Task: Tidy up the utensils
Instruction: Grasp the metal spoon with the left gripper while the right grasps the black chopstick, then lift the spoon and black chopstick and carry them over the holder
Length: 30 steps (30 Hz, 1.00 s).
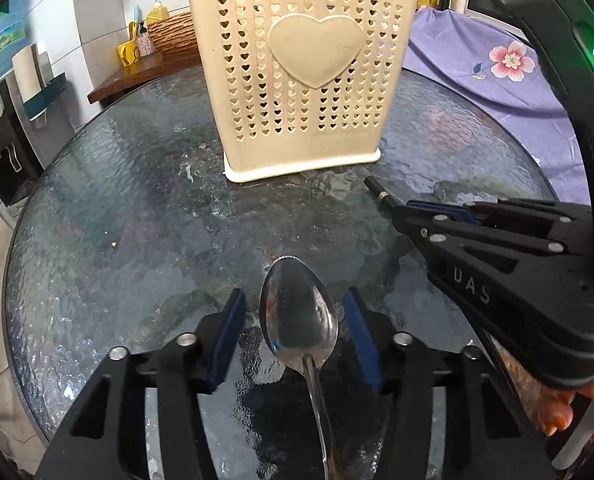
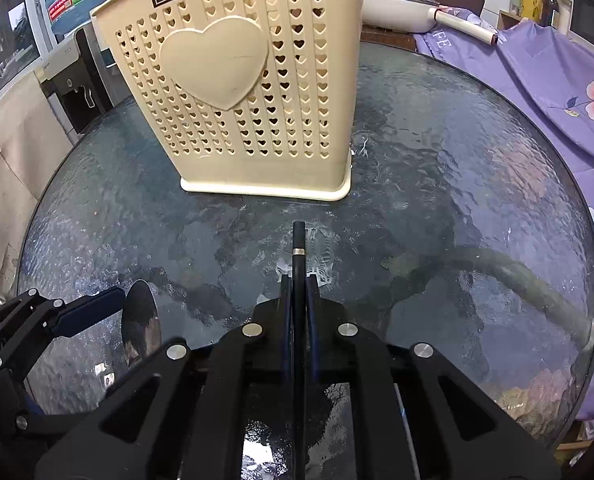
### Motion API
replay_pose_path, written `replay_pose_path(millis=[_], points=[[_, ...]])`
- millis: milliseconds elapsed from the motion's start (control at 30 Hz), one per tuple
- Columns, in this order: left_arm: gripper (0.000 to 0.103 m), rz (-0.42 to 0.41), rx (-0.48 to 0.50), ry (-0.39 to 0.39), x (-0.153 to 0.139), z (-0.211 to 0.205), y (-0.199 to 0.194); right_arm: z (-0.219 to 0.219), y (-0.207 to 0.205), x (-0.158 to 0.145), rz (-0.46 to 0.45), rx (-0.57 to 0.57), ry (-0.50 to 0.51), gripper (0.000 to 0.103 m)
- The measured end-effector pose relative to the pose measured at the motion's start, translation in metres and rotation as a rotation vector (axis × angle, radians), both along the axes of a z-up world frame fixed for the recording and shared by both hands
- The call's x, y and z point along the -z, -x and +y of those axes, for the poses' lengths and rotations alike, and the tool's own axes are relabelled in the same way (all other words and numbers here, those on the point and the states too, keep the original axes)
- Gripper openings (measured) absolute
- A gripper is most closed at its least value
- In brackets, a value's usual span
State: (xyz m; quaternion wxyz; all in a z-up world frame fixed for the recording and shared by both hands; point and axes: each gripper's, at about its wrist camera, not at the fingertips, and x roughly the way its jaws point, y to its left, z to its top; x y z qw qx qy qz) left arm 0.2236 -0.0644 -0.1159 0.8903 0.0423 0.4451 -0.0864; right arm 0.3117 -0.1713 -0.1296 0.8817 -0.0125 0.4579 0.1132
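A metal spoon [image 1: 299, 316] lies on the glass table, bowl pointing to the cream utensil holder [image 1: 301, 76]. My left gripper [image 1: 293, 316] is open, its blue pads on either side of the spoon's bowl, not touching it. My right gripper [image 2: 297, 284] is shut on a thin black chopstick [image 2: 298, 240] with a silver band, whose tip points at the holder [image 2: 237, 80]. In the left wrist view the right gripper [image 1: 401, 212] sits at the right with the chopstick [image 1: 379, 192] sticking out. The spoon [image 2: 139, 320] and left gripper [image 2: 109, 308] show at lower left in the right wrist view.
The round textured glass table [image 1: 137, 200] ends close on the left. A purple floral cloth [image 1: 497, 64] lies at the right. A wooden shelf with a basket [image 1: 173, 34] and bottles stands behind. A white pan [image 2: 401, 4] sits behind the holder.
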Motion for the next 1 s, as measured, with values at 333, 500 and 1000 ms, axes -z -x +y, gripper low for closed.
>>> replay_pose_path(millis=[333,500,1000], points=[[0.037,-0.046,-0.005,0.028,-0.018,0.007,-0.008,-0.002,0.0,-0.003,-0.013,0.014,-0.043,0.008],[0.037,-0.107,-0.008,0.055,-0.036,0.013,-0.005,-0.014,0.005,-0.023,-0.073,0.011,-0.123,0.008],[0.037,-0.26,0.016,0.132,-0.095,0.027,0.006,-0.038,0.062,-0.121,-0.323,-0.07,-0.247,0.008]])
